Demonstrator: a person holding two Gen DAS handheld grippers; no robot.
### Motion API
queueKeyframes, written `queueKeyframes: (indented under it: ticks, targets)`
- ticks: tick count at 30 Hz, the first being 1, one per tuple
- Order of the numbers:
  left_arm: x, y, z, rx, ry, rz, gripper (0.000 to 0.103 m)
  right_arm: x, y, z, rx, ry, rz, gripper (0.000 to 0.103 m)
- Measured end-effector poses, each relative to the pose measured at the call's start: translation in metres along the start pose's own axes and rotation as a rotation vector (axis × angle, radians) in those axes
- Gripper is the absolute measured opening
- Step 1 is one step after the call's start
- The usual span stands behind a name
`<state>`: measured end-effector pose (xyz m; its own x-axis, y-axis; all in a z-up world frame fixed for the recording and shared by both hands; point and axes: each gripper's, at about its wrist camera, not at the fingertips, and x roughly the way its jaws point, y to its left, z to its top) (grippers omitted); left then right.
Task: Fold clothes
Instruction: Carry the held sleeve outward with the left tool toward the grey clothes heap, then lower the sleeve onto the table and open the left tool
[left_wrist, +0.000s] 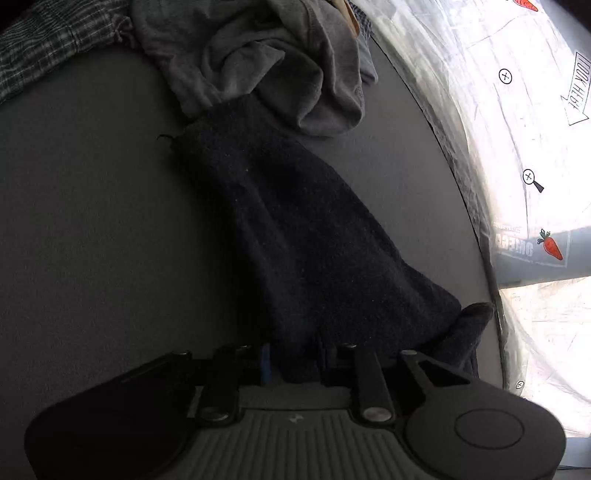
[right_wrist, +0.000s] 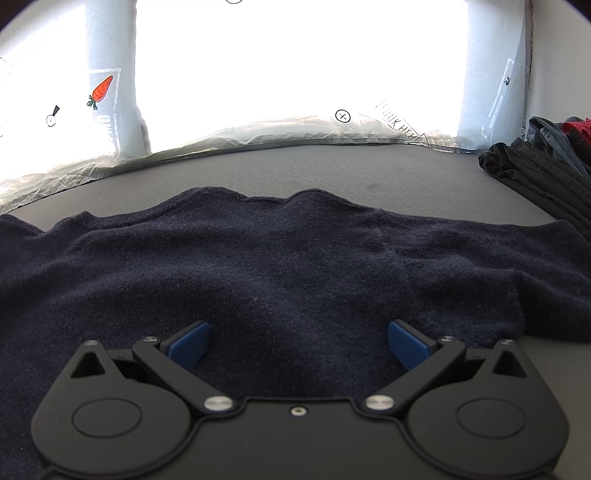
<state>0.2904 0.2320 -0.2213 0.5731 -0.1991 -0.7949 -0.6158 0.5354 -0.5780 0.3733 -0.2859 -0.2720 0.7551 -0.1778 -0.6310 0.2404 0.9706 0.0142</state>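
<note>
1. The dark navy garment (right_wrist: 295, 258) lies spread on the grey table (right_wrist: 332, 166), directly ahead of the right gripper (right_wrist: 298, 343).
2. The left gripper (left_wrist: 295, 363) has narrow jaws pinching a fold of the navy garment (left_wrist: 295, 229).
3. The right gripper's jaws stand wide, blue pads (right_wrist: 190, 343) clear of the cloth.
4. A grey garment (left_wrist: 266, 62) lies bunched at 12 o'clock in the left wrist view, touching the navy one.
5. Dark clothes (right_wrist: 543, 166) are piled at 2 o'clock in the right wrist view.
</note>
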Motion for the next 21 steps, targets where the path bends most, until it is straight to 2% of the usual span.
queueKeyframes:
  ticks: [2,4,8,10,12,13,15,16,17,18,19,20,21]
  targets:
    - [-0.011,0.001,0.000,0.043,-0.046,0.025,0.053,0.000,0.000,0.000,0.000,0.000,-0.001,0.103]
    - [-0.020,0.002,0.008,0.087,-0.109,0.065,0.058,0.000,0.000,0.000,-0.001,0.000,-0.001,0.103]
    - [-0.018,0.006,0.046,0.084,-0.200,0.135,0.073,0.000,0.000,0.000,-0.002,0.001,-0.002,0.103]
    - [-0.009,0.005,0.058,0.082,-0.207,0.170,0.074,0.001,0.000,0.000,-0.003,0.001,-0.003,0.103]
    - [-0.003,0.000,0.066,0.110,-0.201,0.173,0.082,0.001,0.000,0.000,-0.003,0.001,-0.003,0.103]
    - [0.001,-0.006,0.067,0.136,-0.204,0.190,0.082,0.001,0.000,0.000,-0.003,0.001,-0.003,0.103]
    - [0.010,-0.017,0.064,0.199,-0.221,0.253,0.079,0.001,0.000,0.000,-0.004,0.001,-0.003,0.103]
    - [0.014,-0.022,0.060,0.237,-0.236,0.292,0.073,0.001,0.000,0.000,-0.004,0.001,-0.003,0.103]
    - [0.017,-0.028,0.056,0.281,-0.253,0.336,0.058,0.001,0.000,0.000,-0.004,0.001,-0.003,0.103]
    - [0.019,-0.032,0.052,0.324,-0.266,0.365,0.033,0.001,0.000,0.000,-0.004,0.001,-0.003,0.103]
    - [0.019,-0.034,0.049,0.365,-0.274,0.380,0.019,0.001,0.000,-0.001,-0.004,0.001,-0.003,0.103]
    - [0.017,-0.036,0.046,0.382,-0.285,0.372,0.013,0.001,0.000,-0.001,-0.004,0.001,-0.003,0.103]
    - [0.010,-0.037,0.044,0.377,-0.309,0.359,0.012,0.001,0.000,0.000,-0.004,0.001,-0.003,0.103]
